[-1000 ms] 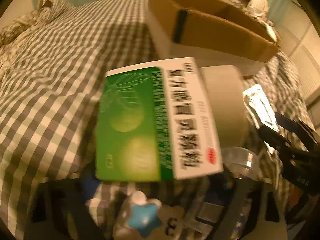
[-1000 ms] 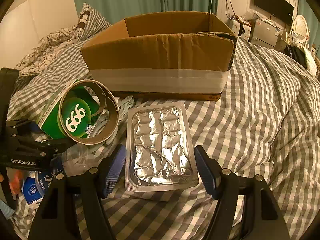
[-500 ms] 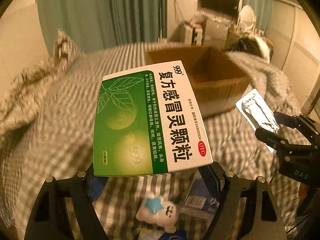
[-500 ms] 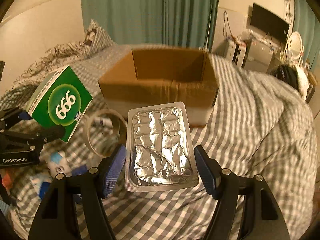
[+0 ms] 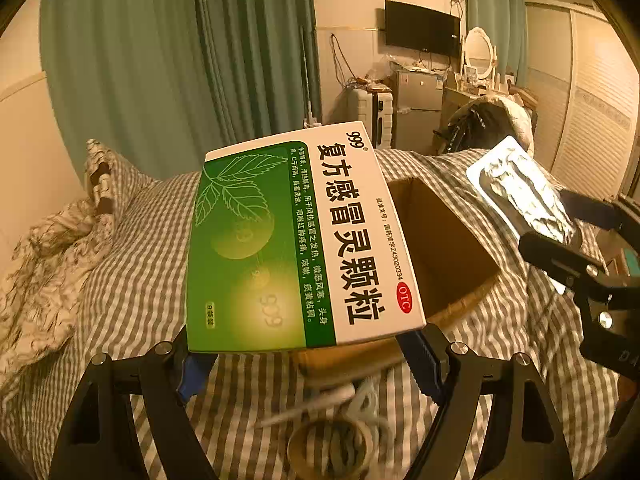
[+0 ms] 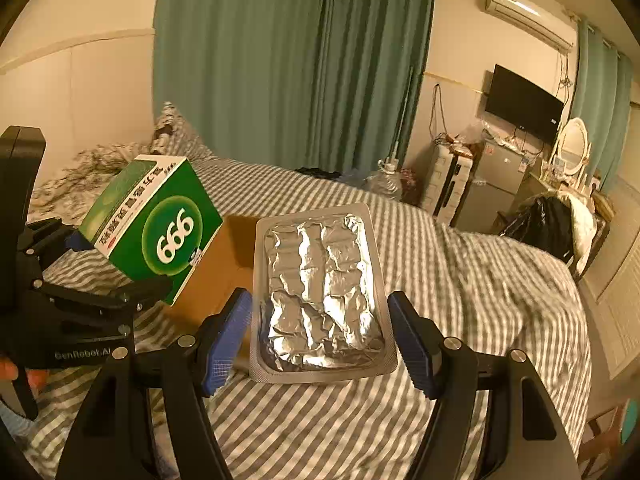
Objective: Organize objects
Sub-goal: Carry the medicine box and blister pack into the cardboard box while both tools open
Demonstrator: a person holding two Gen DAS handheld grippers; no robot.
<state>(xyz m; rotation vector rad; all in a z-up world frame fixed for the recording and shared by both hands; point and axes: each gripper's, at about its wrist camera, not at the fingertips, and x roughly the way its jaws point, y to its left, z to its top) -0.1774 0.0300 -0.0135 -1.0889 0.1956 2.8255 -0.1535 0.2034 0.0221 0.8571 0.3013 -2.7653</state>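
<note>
Hand-held grippers, left [image 5: 304, 354] clamped on the medicine box [image 5: 296, 240], right [image 6: 320, 336] on the blister pack [image 6: 320, 300], have been raised above the cardboard box [image 5: 440, 248]; dropping in is judged next.

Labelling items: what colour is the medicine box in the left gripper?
Green and white medicine box; left wrist view shows it best.

Location: a home bedroom. Indicators: bed [image 6: 460, 280] with checked cover, pillow [image 5: 104, 176], green curtains [image 6: 296, 60], wall-mounted television [image 6: 520, 100], air conditioner [image 6: 528, 10], vanity mirror [image 6: 572, 144].
</note>
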